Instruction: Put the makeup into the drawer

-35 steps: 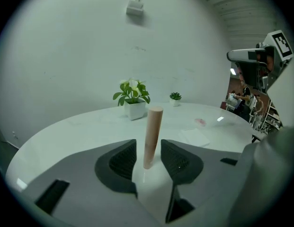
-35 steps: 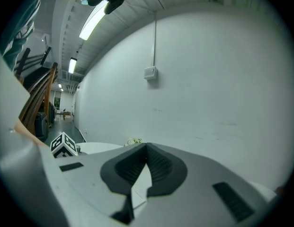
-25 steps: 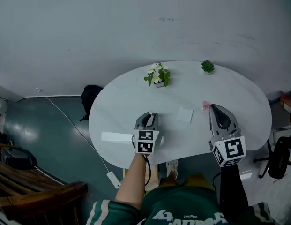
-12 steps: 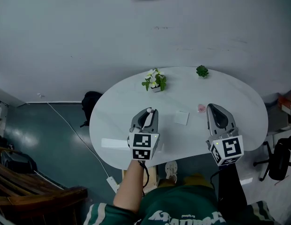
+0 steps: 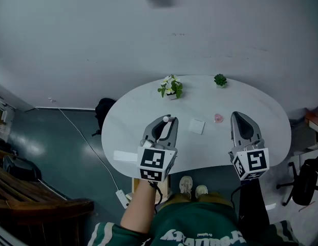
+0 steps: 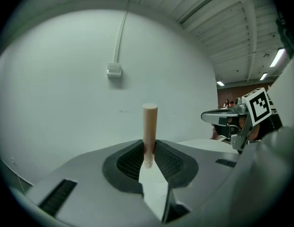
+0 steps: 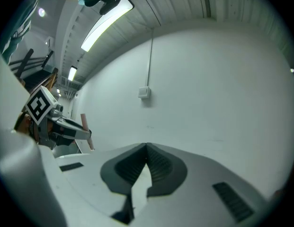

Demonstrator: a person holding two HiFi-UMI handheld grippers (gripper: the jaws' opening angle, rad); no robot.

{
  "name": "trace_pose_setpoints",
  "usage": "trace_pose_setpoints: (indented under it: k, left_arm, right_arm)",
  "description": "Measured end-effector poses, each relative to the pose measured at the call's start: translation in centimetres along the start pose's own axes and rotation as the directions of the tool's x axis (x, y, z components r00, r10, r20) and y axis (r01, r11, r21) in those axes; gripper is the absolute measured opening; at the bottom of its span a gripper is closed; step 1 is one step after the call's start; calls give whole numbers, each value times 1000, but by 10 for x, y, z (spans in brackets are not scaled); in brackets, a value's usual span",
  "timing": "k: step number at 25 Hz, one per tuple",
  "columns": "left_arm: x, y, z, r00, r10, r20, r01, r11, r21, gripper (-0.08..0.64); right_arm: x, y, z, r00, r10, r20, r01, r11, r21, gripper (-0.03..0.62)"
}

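The left gripper (image 5: 166,122) is held out in front of the body on a bare left forearm (image 5: 138,209), pointing away and slightly downward. Its jaws are clamped on the lower end of a makeup stick (image 6: 149,124), which stands upright between the pads. The right gripper (image 5: 240,118) is held level beside it, well apart, on an arm in a dark sleeve (image 5: 251,201). Its jaws are pressed together with nothing between them. Both marker cubes face the person.
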State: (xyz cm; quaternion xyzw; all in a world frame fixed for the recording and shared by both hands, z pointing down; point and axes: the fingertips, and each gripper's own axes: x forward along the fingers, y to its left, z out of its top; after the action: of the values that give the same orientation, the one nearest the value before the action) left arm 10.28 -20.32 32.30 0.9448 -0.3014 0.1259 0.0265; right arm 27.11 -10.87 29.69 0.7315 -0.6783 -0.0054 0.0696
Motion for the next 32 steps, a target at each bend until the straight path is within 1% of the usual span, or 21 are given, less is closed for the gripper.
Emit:
trace_pose_setpoints:
  k: [4, 8, 11, 14, 17, 19, 24, 29, 32]
  left_arm:
    - [-24, -11, 14, 999, 23, 40, -23, 1000, -2, 72]
    - [-56, -6, 11, 994, 88, 62, -88, 996, -12, 72]
    - [-86, 0, 7, 987, 144, 72, -144, 990, -13, 72]
    - [-118, 10, 1, 971, 226, 75, -225, 974, -26, 72]
    - [-154, 20, -8, 950, 305, 62, -303, 952, -35, 72]
    - [-180, 26, -17, 933, 356, 50, -354, 934, -44, 72]
    - [-245, 33, -38, 873, 488, 17, -485, 871, -79, 72]
    - [-298, 39, -53, 819, 573, -4, -571, 815, -96, 72]
    - [-326, 46, -62, 796, 605, -11, -602, 790, -114, 72]
  right_arm:
    - [-9, 5, 4, 999, 48, 14, -48, 999, 15, 3]
    - [-8, 30, 5, 991, 133, 29, -133, 991, 17, 4]
    - [-5, 60, 10, 976, 211, 47, -212, 977, 11, 5]
    - [-3, 92, 17, 952, 299, 65, -299, 954, 2, 4]
    - [-3, 124, 22, 924, 374, 86, -375, 927, 1, 5]
    - [-5, 148, 23, 902, 423, 92, -425, 905, 3, 4]
    - [-15, 209, 26, 826, 555, 100, -557, 830, -4, 4]
    - [-28, 263, 32, 760, 641, 110, -643, 765, -17, 3]
    - [-34, 298, 35, 724, 680, 112, -682, 731, -28, 3]
